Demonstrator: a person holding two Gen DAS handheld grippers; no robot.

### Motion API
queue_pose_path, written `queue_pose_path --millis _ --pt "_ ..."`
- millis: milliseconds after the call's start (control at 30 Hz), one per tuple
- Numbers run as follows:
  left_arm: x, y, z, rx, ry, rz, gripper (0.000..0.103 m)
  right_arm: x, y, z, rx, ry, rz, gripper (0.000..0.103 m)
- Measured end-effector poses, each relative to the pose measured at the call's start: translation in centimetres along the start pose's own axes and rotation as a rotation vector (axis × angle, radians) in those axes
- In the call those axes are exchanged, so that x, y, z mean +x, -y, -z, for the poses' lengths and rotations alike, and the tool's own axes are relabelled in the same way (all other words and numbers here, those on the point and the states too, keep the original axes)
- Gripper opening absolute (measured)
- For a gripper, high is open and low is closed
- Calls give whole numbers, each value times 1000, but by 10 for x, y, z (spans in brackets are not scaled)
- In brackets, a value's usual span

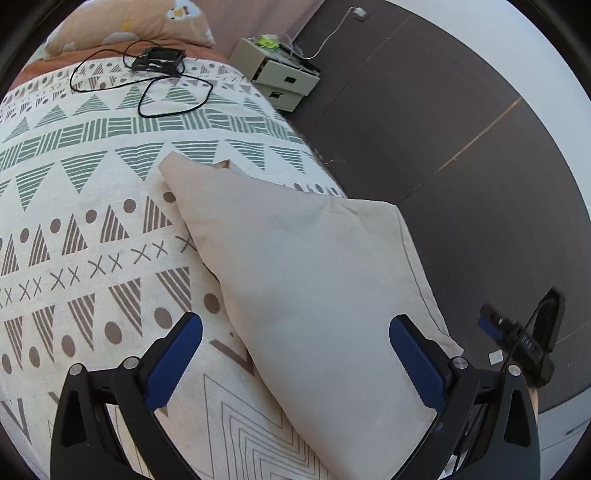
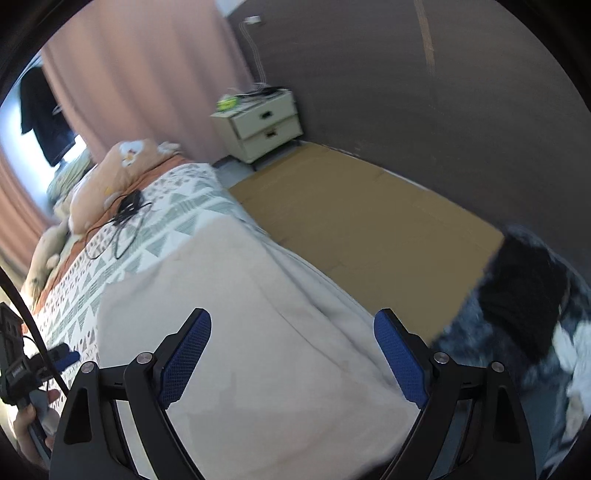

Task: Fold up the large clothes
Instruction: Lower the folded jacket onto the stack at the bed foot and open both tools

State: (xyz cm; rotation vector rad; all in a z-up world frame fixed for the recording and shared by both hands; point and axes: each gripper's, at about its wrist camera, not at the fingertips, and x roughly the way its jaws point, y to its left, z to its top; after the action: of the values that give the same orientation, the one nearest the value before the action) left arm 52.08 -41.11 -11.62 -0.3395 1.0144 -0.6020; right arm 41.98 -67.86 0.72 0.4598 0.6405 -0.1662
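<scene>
A beige garment (image 1: 306,258) lies folded flat on the patterned bedspread (image 1: 92,229), near the bed's right edge, its far corner pointing up the bed. My left gripper (image 1: 295,328) is open above the garment's near part, holding nothing. In the right wrist view the same beige garment (image 2: 229,314) spreads across the near bed. My right gripper (image 2: 291,325) is open over it, holding nothing. The left gripper (image 2: 62,358) shows at the left edge of that view.
A black device with a looped cable (image 1: 159,59) lies at the far end of the bed by an orange pillow (image 1: 129,22). A white nightstand (image 1: 280,74) stands beside the bed. Cardboard (image 2: 362,225) covers the floor. A dark fluffy rug (image 2: 524,306) lies right.
</scene>
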Motion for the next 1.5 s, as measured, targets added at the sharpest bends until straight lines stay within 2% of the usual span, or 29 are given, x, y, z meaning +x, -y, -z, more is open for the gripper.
queue_pose_path --millis 100,133,167,200,267,333,433,467,500,567,667,967,1100,1267,1367,1500 --pt "-1 0 8 10 -4 3 103 -16 24 31 66 -18 37 87" --pt "-1 1 9 13 -4 3 101 -20 30 39 81 -22 45 81" --pt "-1 0 11 16 -5 3 96 -24 34 45 99 -29 48 75" --pt "0 0 14 19 -11 -7 93 -26 41 53 126 -39 47 73" --pt "3 0 18 22 -31 -18 74 -26 52 65 180 -58 33 68" --pt "7 -1 22 18 -52 -12 67 -25 58 68 218 -74 12 60" --pt "14 -4 27 17 -71 -3 57 -17 63 65 266 -94 -41 53" --pt "16 -5 28 15 -77 1 53 -16 68 63 275 -91 -45 43" --pt "19 -5 29 14 -82 4 51 -14 72 59 286 -90 -48 38" --pt "25 -6 28 11 -89 14 49 -9 80 56 306 -84 -52 18" --pt "34 -4 26 8 -90 29 49 -2 87 55 320 -58 -64 7" --pt "51 9 18 46 -75 28 49 9 101 58 384 -19 -14 4" --pt "46 10 17 64 -72 21 49 5 84 65 390 -5 14 4" --pt "30 10 21 75 -58 1 49 -4 73 66 393 -6 51 5" --pt "15 10 21 70 -44 -6 49 -19 64 66 361 -7 95 6" --pt "-11 15 22 92 -10 -19 49 -43 49 69 304 4 103 7"
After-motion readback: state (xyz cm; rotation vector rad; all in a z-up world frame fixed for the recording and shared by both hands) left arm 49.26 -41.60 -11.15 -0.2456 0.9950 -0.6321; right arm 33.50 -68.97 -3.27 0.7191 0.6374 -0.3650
